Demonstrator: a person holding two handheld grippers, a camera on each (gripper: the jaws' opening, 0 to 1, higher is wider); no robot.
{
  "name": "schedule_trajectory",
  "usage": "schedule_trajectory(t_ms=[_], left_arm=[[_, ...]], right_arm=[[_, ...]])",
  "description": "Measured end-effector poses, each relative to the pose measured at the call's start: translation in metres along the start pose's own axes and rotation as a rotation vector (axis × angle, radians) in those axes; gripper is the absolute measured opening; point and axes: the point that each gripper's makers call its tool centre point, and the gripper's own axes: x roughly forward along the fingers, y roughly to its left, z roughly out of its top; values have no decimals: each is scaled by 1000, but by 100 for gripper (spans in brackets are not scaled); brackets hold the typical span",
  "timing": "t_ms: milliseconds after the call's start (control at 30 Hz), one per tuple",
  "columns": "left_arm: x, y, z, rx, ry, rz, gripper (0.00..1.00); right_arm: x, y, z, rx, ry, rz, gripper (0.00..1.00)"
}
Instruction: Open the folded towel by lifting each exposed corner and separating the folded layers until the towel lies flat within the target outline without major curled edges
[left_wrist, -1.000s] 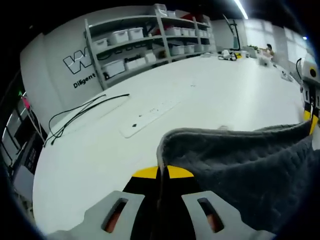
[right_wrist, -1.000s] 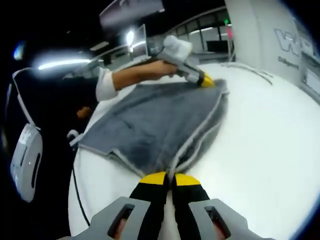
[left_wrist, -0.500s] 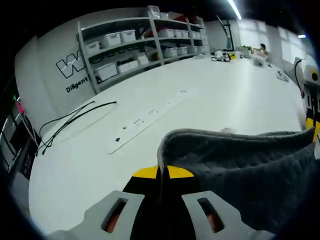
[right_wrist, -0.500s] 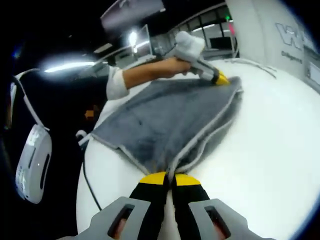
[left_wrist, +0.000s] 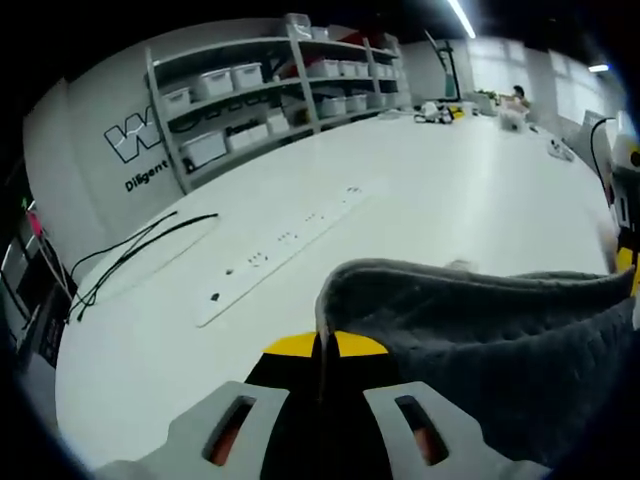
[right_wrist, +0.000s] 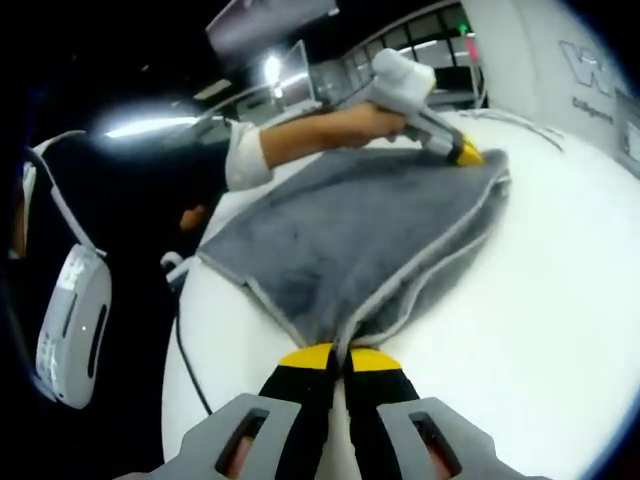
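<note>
Right gripper view: both grippers pinched corners of the grey towel over the white worktop.

The right gripper had its yellow-tipped fingers closed on the near corner, two folded layers parting along the pale hem. Across the cloth, the left gripper, held by a hand, clamped the far corner. In the left gripper view, the left gripper was shut on a raised fold of towel; a power strip and cable lay beyond, with shelves of bins behind.
</note>
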Motion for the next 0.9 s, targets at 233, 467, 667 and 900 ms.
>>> schedule_trajectory(t_ms=[233, 467, 667, 900], left_arm=[[6, -9, 7, 6, -10, -21, 4], [10, -15, 11, 7, -19, -42, 4], [13, -29, 16, 11, -26, -72, 4], [16, -37, 20, 15, -31, -93, 4]], right_arm=[[3, 11, -2, -3, 11, 52, 0], [3, 16, -4, 5, 19, 84, 0], [5, 29, -5, 9, 27, 163, 0], [6, 34, -6, 3, 36, 188, 0]])
